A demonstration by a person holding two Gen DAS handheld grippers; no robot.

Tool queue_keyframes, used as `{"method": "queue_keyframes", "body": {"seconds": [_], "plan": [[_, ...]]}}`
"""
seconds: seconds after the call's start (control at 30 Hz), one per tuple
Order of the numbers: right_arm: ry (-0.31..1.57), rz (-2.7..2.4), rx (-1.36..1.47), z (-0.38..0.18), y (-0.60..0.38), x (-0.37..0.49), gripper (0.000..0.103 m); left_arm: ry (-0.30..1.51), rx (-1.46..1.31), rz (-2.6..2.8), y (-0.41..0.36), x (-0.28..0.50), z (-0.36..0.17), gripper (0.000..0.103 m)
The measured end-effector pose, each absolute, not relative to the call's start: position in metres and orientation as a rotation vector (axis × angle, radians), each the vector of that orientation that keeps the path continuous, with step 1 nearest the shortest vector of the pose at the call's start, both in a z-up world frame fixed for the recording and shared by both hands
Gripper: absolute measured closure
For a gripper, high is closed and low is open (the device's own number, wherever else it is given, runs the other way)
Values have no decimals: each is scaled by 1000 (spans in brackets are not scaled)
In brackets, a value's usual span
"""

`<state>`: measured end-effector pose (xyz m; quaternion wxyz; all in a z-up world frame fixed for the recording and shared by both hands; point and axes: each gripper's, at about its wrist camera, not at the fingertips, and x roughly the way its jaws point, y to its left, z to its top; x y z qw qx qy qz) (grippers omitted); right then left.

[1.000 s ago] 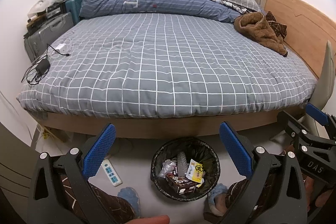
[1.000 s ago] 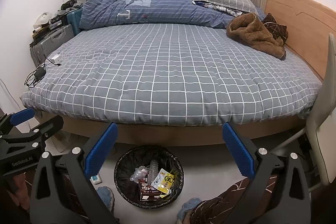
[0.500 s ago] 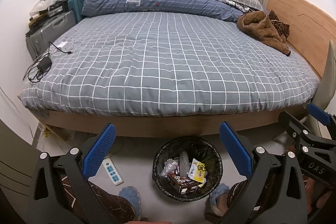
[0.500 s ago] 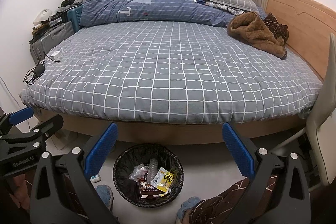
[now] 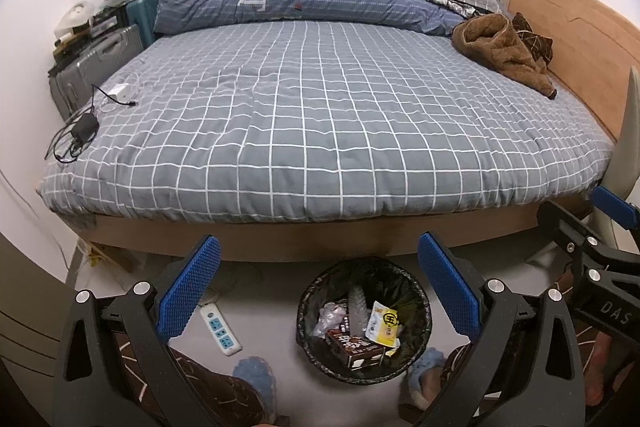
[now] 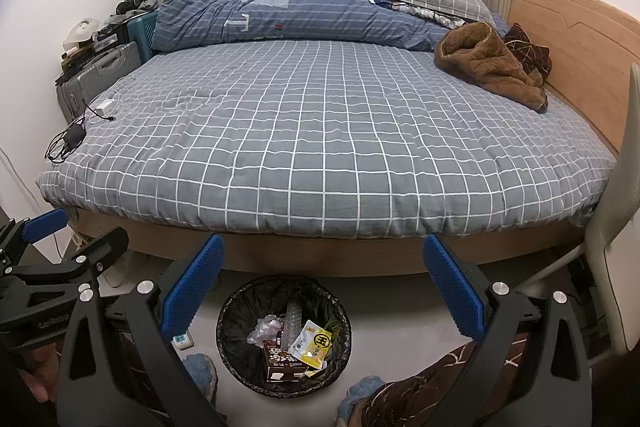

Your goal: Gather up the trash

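Note:
A black-lined trash bin [image 5: 416,291] stands on the floor at the foot of the bed; it also shows in the right wrist view [image 6: 236,311]. Inside lie a brown carton [image 5: 354,345], a yellow-and-white packet [image 5: 385,323], a clear plastic bottle [image 6: 292,315] and a crumpled plastic wrap [image 6: 264,329]. My left gripper [image 5: 318,281] is open and empty, held above the bin. My right gripper [image 6: 322,281] is open and empty, also above the bin. The right gripper shows at the right edge of the left wrist view [image 5: 600,251].
A bed with a grey checked cover [image 5: 320,115] fills the view. A brown blanket [image 5: 500,47] lies at its right, chargers and cables [image 5: 84,131] at its left. A white power strip [image 5: 220,329] lies on the floor. Suitcases [image 5: 96,63] stand by the left wall, a chair [image 6: 616,211] at right.
Both grippers have risen and drawn back slightly, so the bin sits a little lower in both views. Both stay open and empty.

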<state>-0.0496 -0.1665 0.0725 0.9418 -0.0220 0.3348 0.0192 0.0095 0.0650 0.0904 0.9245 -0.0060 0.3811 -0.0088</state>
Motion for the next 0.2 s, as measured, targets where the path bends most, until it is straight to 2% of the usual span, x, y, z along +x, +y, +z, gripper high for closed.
{"method": "queue_keyframes", "body": {"seconds": [0.2], "plan": [[679,44,-39,74,-167,-48,7,784,-33,-38,69,11,91,6]]}}
